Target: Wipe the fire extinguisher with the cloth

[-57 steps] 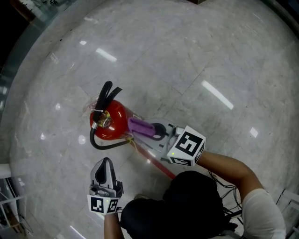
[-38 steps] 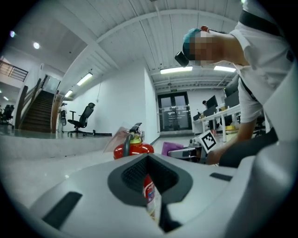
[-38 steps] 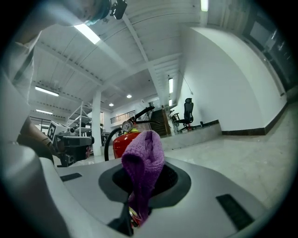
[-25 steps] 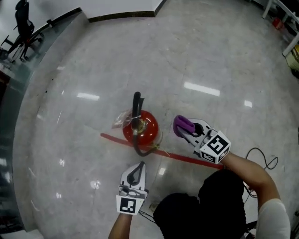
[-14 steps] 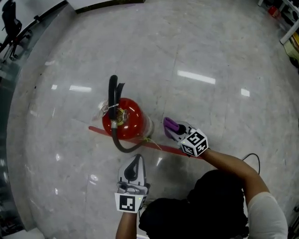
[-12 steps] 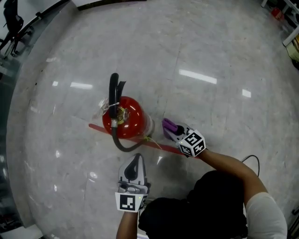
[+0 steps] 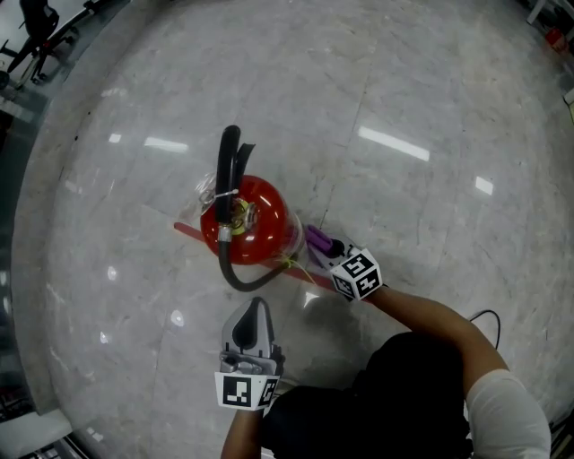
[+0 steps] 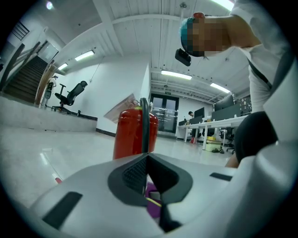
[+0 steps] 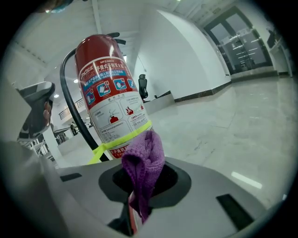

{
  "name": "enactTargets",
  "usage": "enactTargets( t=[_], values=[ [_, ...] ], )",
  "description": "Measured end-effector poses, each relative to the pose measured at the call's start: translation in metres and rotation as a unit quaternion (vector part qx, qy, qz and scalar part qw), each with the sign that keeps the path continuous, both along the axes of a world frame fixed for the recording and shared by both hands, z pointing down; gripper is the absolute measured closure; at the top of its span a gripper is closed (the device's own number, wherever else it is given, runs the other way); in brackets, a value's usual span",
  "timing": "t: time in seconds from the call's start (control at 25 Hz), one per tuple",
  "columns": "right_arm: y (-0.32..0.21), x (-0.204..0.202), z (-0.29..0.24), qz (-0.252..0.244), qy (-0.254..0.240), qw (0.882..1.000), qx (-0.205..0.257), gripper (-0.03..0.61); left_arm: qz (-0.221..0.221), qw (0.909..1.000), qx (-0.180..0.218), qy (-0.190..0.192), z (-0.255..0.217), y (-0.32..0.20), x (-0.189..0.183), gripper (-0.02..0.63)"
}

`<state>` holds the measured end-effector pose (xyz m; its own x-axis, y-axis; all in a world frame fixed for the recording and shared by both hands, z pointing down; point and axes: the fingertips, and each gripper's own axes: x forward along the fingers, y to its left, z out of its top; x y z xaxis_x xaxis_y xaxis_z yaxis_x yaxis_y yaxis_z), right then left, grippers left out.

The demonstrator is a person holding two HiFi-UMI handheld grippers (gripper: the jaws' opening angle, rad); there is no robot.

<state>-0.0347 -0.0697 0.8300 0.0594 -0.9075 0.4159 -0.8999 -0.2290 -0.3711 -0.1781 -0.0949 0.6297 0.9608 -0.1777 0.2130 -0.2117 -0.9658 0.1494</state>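
Observation:
A red fire extinguisher stands upright on the marble floor, with a black hose and a yellow band round its label. My right gripper is shut on a purple cloth, bunched up right beside the cylinder low on its right side; whether it touches I cannot tell. My left gripper is shut and holds nothing. It hovers just in front of the extinguisher, apart from it.
A red tape line runs on the floor under the extinguisher. A black cable lies at the right by the person's arm. A raised ledge and an office chair stand at the far left.
My right gripper has carried the purple cloth leftwards, from well apart on the right to the extinguisher's side. The left gripper has stayed shut in front of the extinguisher.

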Motion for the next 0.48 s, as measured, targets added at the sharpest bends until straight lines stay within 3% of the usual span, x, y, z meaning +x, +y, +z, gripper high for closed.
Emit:
enactTargets(
  t=[0.48],
  values=[
    [-0.014, 0.004, 0.001, 0.047, -0.087, 0.994, 0.037, 0.520, 0.032, 0.9988, 0.020, 0.030, -0.012, 0.008, 0.006, 0.609]
  ],
)
